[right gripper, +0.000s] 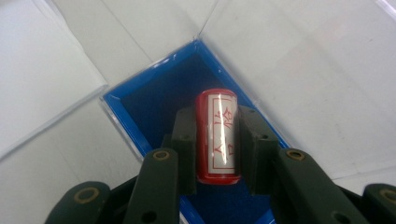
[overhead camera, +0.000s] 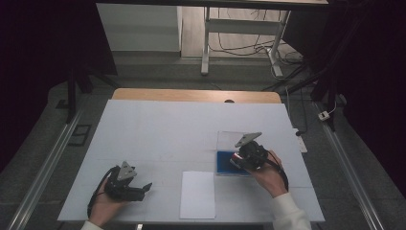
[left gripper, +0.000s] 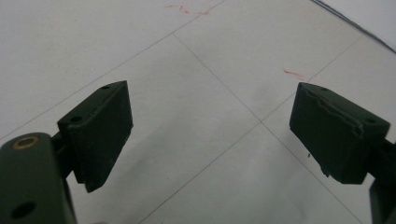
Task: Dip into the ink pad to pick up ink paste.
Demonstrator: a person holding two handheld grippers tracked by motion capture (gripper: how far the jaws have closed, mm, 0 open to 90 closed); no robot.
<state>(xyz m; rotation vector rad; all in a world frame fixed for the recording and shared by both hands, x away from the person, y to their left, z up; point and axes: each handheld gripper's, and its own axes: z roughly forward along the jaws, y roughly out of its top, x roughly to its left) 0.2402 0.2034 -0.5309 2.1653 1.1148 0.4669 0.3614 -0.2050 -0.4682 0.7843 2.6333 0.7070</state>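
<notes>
Right hand-held gripper [right gripper: 218,140]: its two black jaws are pressed against the sides of a red stamp [right gripper: 218,135], so it is pinching the stamp. In the high view this right hand-held gripper [overhead camera: 238,159] is at the right side of the counter [overhead camera: 158,129], held by the person's right hand [overhead camera: 269,175].
Red stamp: a small red cylinder with a white label that carries red characters. It is between the jaws and over the blue tray of the box [right gripper: 154,105].
Box: a shallow box with a blue inside and a clear plastic lid [overhead camera: 230,139] that lies open behind it. It lies on the counter, just to the right of the white sheet [overhead camera: 197,194].
Left hand-held gripper [left gripper: 210,135]: its jaws are spread wide, with nothing between them, above the bare white surface. In the high view the left hand-held gripper [overhead camera: 143,188] is at the left front of the counter, well apart from the box.
White sheet: it lies flat near the front edge of the counter, between the two hands.
</notes>
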